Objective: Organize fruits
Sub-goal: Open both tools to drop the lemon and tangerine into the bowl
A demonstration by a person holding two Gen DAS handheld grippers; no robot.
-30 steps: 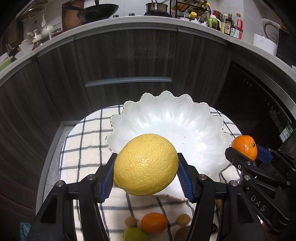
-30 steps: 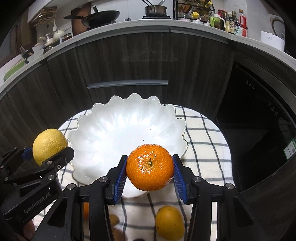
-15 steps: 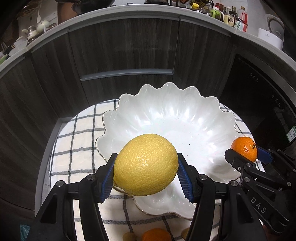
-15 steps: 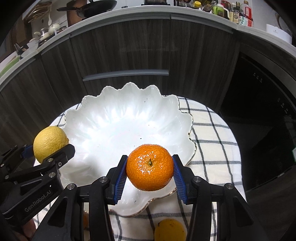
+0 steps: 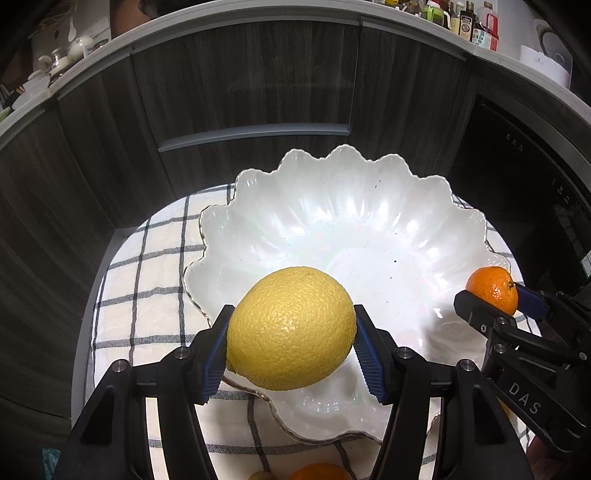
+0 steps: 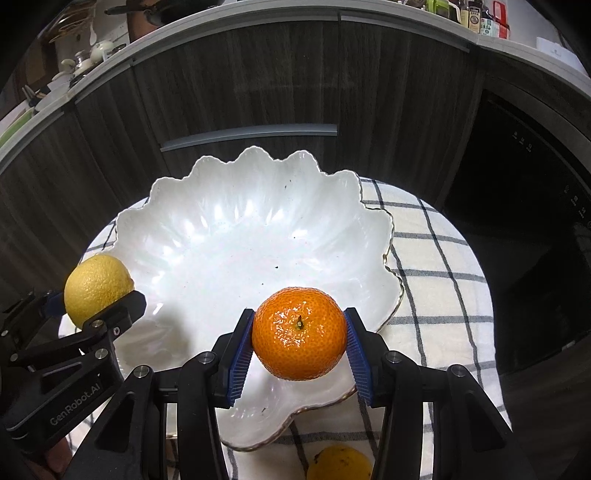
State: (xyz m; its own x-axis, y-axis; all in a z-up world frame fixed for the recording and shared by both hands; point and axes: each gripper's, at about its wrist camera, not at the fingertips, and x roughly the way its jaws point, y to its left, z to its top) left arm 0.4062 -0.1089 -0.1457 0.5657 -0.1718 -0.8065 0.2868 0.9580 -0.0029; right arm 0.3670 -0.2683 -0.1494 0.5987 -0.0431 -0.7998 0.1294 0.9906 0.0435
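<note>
Reading "DAS" in pale letters on the black body of the right gripper [image 5: 517,302]; reading "GenRobot.AI" along the black body of the left gripper [image 6: 99,299]. Bottle labels on the counter staying too small to read.

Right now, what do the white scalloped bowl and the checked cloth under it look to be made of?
White scalloped bowl: probably glazed ceramic or porcelain; it is glossy with bright highlights, and its wavy edge looks gilt. Checked cloth: woven fabric, likely cotton, matte and softly rumpled, with dark grid lines on off-white.

Checked cloth [image 5: 155,280], dark cabinets [image 5: 258,81], bottles [image 5: 469,26]
</note>
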